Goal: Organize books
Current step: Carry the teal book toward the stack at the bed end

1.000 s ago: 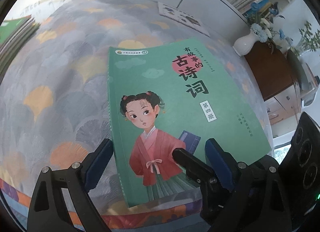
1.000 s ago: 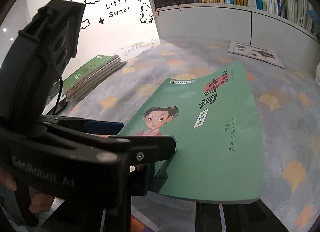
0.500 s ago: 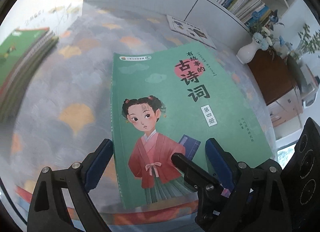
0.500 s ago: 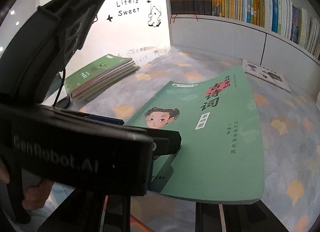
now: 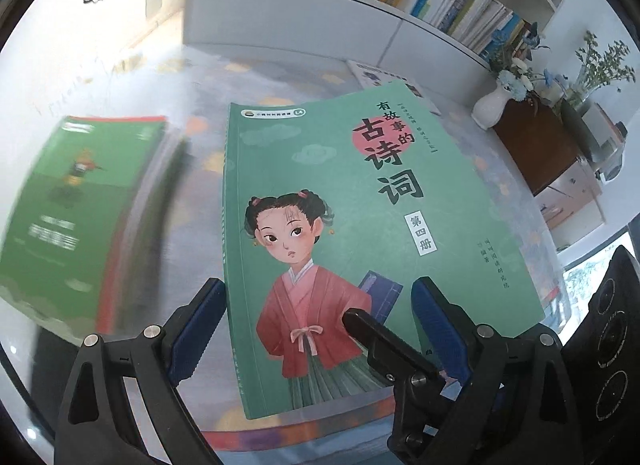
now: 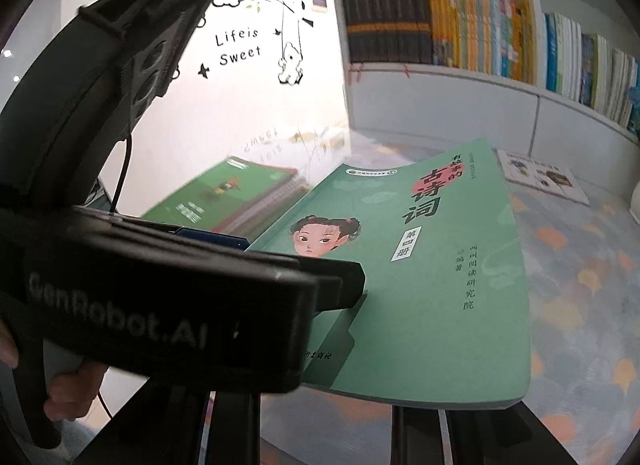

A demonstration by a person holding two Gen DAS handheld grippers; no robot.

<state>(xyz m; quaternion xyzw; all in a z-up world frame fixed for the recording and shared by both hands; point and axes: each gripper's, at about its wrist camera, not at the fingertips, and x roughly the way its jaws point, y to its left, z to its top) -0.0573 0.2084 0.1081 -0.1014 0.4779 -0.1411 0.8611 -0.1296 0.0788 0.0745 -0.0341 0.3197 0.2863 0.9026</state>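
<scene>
Thin green paperback carried flat above the patterned tabletop

My right tool (image 5: 360, 325) pinches the green book (image 5: 360, 225) at its near edge, jaws narrow; my left tool (image 5: 320, 329) spreads wide, gripping nothing. The soft cover sags at the far end, so grip near the spine.

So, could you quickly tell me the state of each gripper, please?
Left gripper: open wide, straddling the green poetry book.
Right gripper: shut on that book's near edge.
</scene>
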